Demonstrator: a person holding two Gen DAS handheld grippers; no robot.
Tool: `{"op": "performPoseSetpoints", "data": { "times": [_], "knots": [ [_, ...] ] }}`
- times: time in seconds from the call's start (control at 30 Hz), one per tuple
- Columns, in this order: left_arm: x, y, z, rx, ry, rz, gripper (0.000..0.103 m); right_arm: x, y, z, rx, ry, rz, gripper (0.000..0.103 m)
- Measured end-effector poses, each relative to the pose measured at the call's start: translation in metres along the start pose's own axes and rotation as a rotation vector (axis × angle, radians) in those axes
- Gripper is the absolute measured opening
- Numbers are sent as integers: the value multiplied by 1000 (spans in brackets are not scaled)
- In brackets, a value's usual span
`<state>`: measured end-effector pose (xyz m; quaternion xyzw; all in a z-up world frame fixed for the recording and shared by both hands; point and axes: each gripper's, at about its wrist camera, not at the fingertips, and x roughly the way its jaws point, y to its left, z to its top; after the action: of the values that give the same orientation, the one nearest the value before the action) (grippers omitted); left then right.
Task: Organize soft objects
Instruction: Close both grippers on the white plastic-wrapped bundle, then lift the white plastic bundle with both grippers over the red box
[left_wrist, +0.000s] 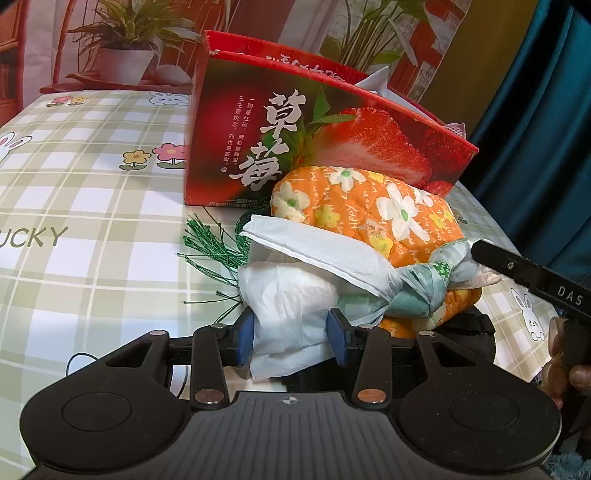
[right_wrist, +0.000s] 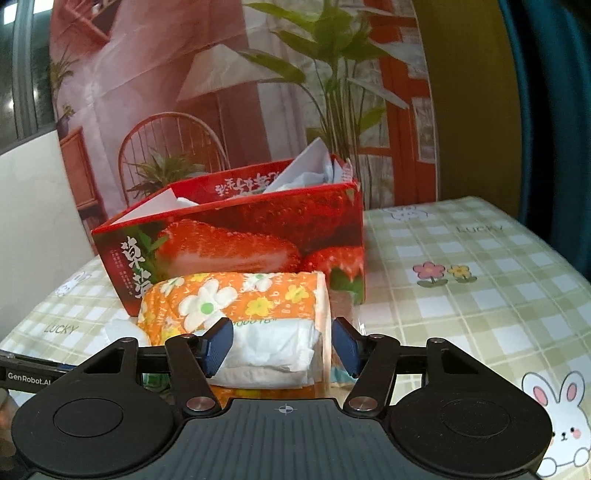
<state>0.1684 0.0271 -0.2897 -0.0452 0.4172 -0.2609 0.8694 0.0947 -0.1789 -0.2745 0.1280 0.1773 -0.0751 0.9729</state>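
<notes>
On the checked tablecloth (left_wrist: 92, 192) before the strawberry box (left_wrist: 280, 122), the left gripper (left_wrist: 291, 338) clenches the white tissue bundle (left_wrist: 291, 295), while the orange floral pack (right_wrist: 229, 295) lies crosswise, its torn end inside the right gripper (right_wrist: 282, 349), unpinched.

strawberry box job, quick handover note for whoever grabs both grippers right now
Left gripper: shut on the white tissue bundle on the tablecloth.
Right gripper: around the open end of the orange floral tissue pack, left pad touching, right pad apart; not gripped yet.
Strawberry box: open, behind the pack, white paper already in it.
Done: some paper boxed.
Left: likely box the bundle and pack; green tassel lies beside the bundle.
</notes>
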Motion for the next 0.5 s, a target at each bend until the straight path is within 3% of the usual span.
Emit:
{"op": "performPoseSetpoints", "data": {
  "times": [0.1,0.23,0.3,0.43,0.5],
  "knots": [
    [0,0,0,0,-1,0,45,4,0,-3,16,24,24,64],
    [0,0,0,-1,-1,1,45,5,2,-4,14,34,38,62],
    [0,0,0,-1,0,1,45,3,2,-4,13,27,37,56],
    [0,1,0,-4,0,0,45,-7,6,1,-21,-45,20,31],
    [0,1,0,-7,-1,0,45,-11,8,3,-39,-73,30,27]
  ]
}}
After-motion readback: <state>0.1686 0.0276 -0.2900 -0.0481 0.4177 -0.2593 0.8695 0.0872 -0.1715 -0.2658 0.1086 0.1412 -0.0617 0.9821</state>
